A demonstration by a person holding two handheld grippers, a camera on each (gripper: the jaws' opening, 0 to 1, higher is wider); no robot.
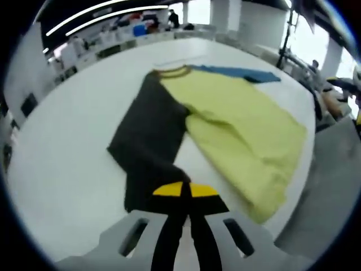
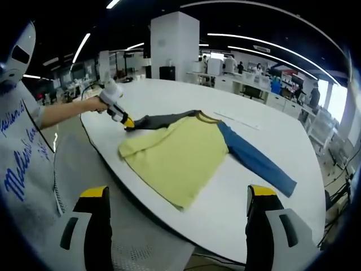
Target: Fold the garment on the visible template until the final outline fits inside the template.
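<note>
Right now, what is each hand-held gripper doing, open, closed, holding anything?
Left hand-held gripper: shut on the dark grey sleeve of the shirt.
Right hand-held gripper: open, holding nothing.

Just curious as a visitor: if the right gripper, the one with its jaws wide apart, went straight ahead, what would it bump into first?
Probably the near edge of the white table, then the yellow shirt lying on it. Depth is hard to judge, so it might pass above.
</note>
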